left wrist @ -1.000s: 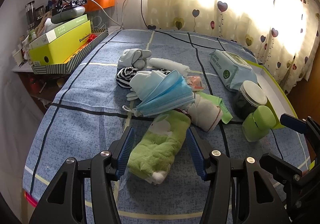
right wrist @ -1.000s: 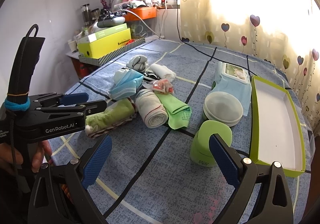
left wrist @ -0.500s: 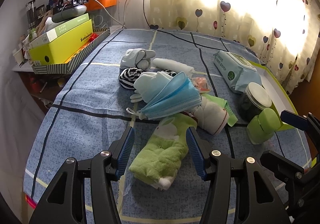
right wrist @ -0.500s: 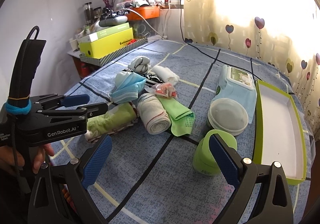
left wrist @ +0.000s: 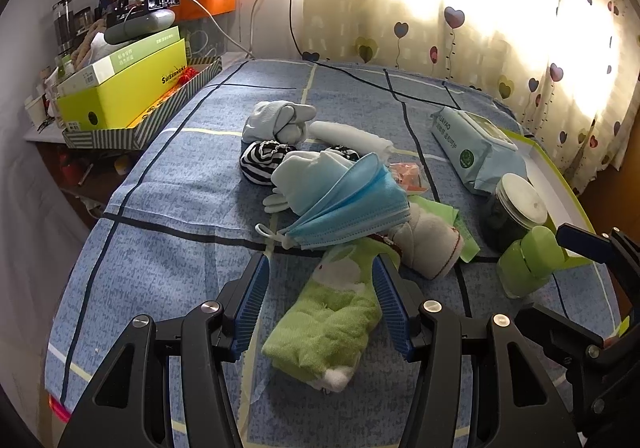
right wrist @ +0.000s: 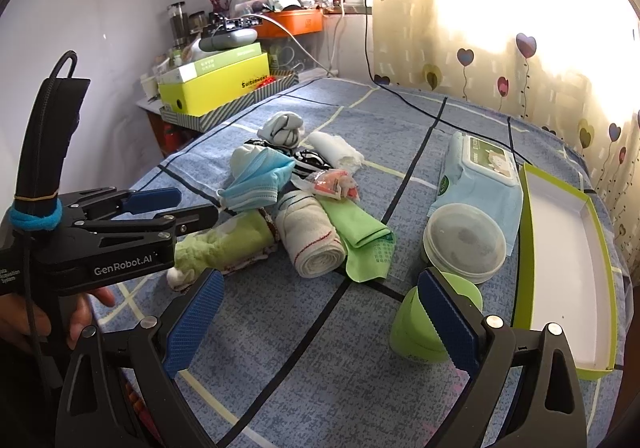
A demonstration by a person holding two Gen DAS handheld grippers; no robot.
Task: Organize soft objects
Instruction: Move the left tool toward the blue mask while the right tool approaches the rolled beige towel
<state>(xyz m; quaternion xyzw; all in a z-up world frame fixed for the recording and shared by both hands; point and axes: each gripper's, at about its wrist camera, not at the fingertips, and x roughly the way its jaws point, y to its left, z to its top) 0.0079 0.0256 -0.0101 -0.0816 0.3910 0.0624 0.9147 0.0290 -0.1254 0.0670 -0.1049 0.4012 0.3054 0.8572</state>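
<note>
— How wide is your left tool (left wrist: 320,280), and is it on anything?

— I have it wide open, one blue pad either side of the green rabbit towel (left wrist: 334,312). The right pad lies against the towel's edge, or just beside it; I cannot tell which. The left pad stands clear. Nothing is gripped. The towel lies flat on the blue checked bed (left wrist: 168,240), its far end tucked under the blue face masks (left wrist: 348,204) at the near edge of the pile.

— And the right tool (right wrist: 320,312)?

— Wide open too, and empty. Its right pad crosses in front of the green lidded bottle (right wrist: 420,324), so I cannot tell whether they touch. Just beyond stand a round clear jar (right wrist: 464,242) and the wet-wipes pack (right wrist: 476,180); the green-rimmed tray (right wrist: 560,256) lies to their right.

— What can't you make out?

— In the pile, the masks cover much of a pale glove (left wrist: 308,172) and the striped sock (left wrist: 260,160). A rolled white towel (right wrist: 310,240) and a folded green cloth (right wrist: 360,236) overlap beside them. The small pink packet (right wrist: 334,184) is too crumpled to read.

— Hand pose?

— From the right wrist I see fingers (right wrist: 88,304) curled round the left tool's handle, the tool held low and nearly level over the bed.
</note>
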